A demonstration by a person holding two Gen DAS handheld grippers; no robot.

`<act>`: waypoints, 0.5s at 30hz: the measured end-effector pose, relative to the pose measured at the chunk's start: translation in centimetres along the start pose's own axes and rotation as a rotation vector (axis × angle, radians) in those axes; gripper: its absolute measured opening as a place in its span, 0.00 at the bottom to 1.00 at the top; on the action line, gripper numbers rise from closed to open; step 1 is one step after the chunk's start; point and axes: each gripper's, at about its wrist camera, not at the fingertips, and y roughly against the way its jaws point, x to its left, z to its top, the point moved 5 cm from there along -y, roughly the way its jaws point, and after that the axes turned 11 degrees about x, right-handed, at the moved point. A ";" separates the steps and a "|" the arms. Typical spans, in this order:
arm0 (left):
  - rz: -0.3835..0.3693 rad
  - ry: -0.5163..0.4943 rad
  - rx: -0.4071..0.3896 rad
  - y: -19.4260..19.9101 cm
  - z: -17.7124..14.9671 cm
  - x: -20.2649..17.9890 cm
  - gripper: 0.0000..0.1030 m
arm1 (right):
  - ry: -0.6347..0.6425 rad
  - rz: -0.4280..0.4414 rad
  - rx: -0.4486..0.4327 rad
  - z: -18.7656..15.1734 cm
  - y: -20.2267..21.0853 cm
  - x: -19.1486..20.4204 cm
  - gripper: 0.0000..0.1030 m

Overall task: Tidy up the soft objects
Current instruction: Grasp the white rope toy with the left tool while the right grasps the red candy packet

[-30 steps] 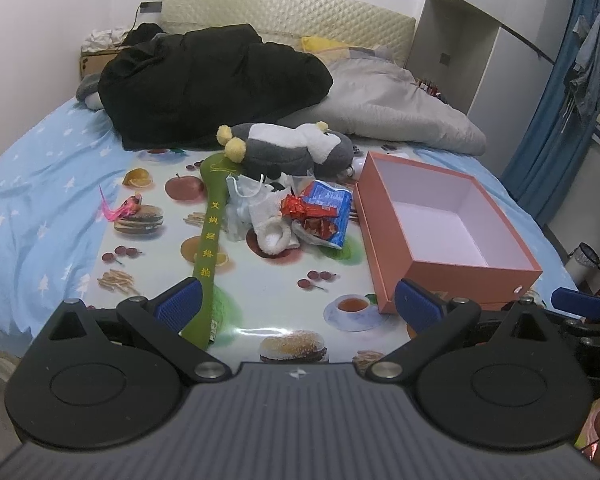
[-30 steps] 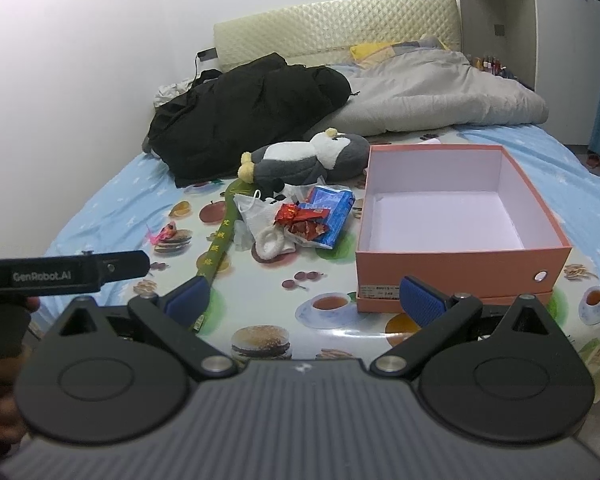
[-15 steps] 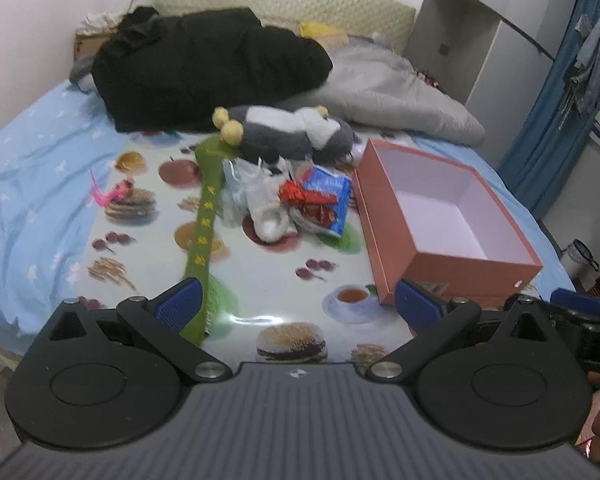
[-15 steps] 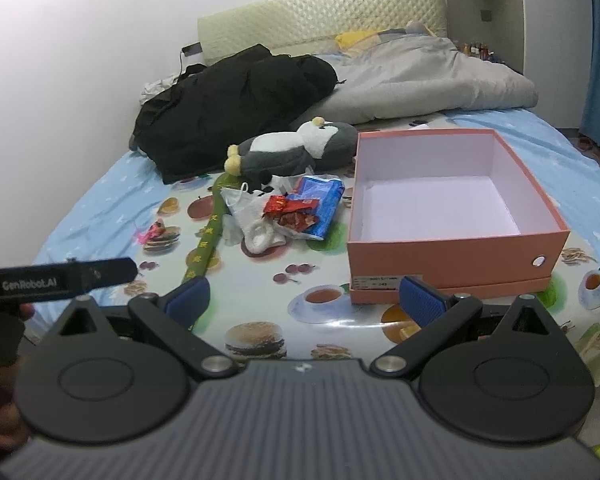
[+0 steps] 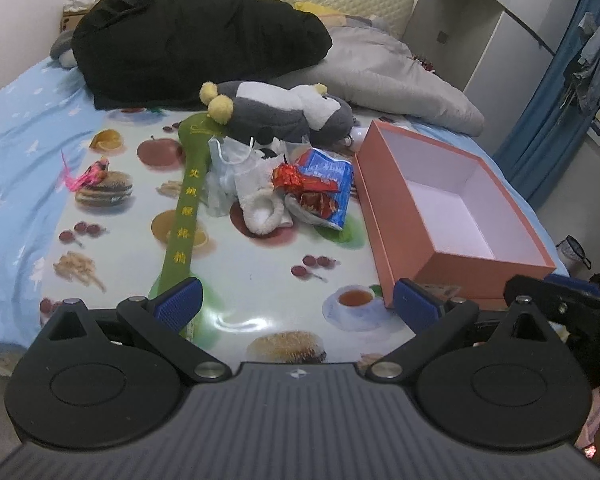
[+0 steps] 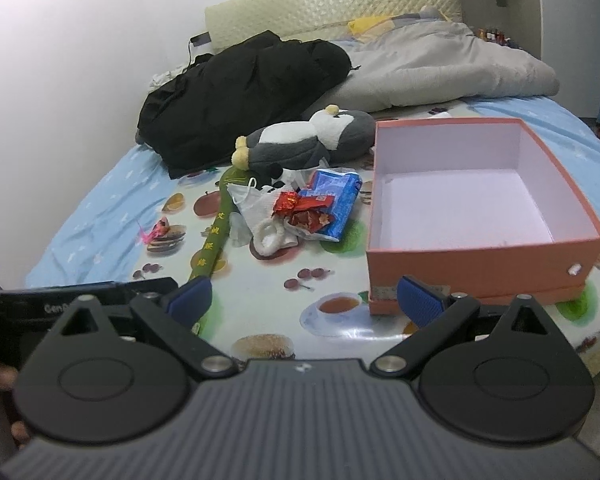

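Note:
A grey and white plush penguin (image 5: 284,110) (image 6: 312,140) lies on its side at the back of a food-print mat (image 5: 260,280) spread on the bed. In front of it sit a white sock (image 5: 262,210) (image 6: 272,236), a face mask (image 5: 228,160), red and blue snack packets (image 5: 320,184) (image 6: 320,200) and a long green pouch (image 5: 184,208) (image 6: 212,240). An open salmon box (image 5: 452,208) (image 6: 480,256) stands empty at the right. My left gripper (image 5: 296,306) and right gripper (image 6: 304,300) both hover open over the mat's near edge, holding nothing.
A black jacket (image 5: 196,36) and a grey quilt (image 5: 384,76) are heaped by the headboard. A small pink bird toy (image 5: 90,172) lies on the mat's left side. Blue curtains (image 5: 556,120) hang at the right. The other gripper's body shows at each view's lower edge.
Both grippers have moved forward and a little higher toward the pile, so the mat, the box and the toys look nearer. Both stay open; no object has moved.

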 end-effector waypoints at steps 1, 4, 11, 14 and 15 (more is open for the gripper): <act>-0.002 -0.008 0.000 -0.5 0.3 0.0 0.99 | -0.001 0.008 0.003 0.3 -0.5 0.0 0.97; -0.010 -0.006 0.009 -2.0 1.2 0.6 0.99 | -0.001 0.029 0.014 1.4 -1.8 0.4 0.91; -0.014 -0.038 0.043 -6.2 3.3 1.7 0.99 | 0.024 0.041 0.065 3.8 -5.9 1.6 0.73; -0.021 -0.048 0.057 -8.0 4.1 2.3 0.95 | 0.037 0.038 0.073 4.8 -7.7 2.0 0.73; -0.023 -0.050 0.065 -8.7 4.3 2.4 0.93 | 0.040 0.039 0.076 5.1 -8.3 2.1 0.73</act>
